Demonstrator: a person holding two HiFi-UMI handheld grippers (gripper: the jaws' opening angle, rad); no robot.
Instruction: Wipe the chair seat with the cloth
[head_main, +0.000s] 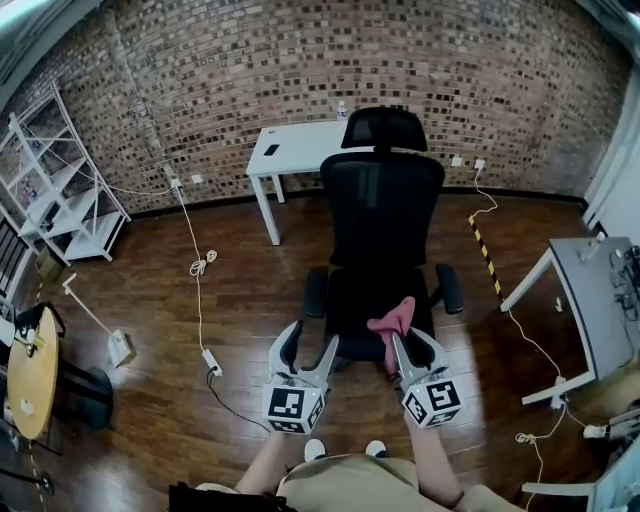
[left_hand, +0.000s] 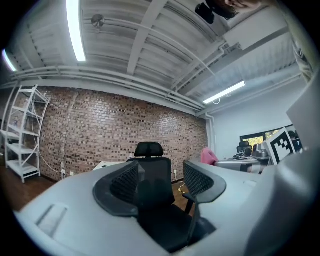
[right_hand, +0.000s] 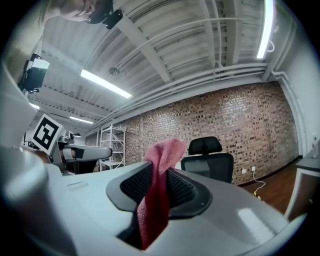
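Note:
A black office chair (head_main: 380, 215) stands mid-floor, its seat (head_main: 355, 300) just beyond both grippers. My right gripper (head_main: 415, 346) hangs over the seat's front right, shut on a pink cloth (head_main: 392, 322) that sticks up out of the jaws. In the right gripper view the cloth (right_hand: 159, 195) fills the gap between the jaws of that gripper (right_hand: 159, 186), with the chair (right_hand: 209, 162) behind. My left gripper (head_main: 311, 338) is open at the seat's front left, holding nothing. The left gripper view has the chair (left_hand: 151, 172) between the spread jaws of the left gripper (left_hand: 161, 182).
A white desk (head_main: 300, 150) stands behind the chair against the brick wall. A white shelf (head_main: 60, 190) is at left, a round wooden table (head_main: 30, 385) at near left. A cable with power strip (head_main: 205, 310) runs left of the chair. Another desk (head_main: 600, 300) is at right.

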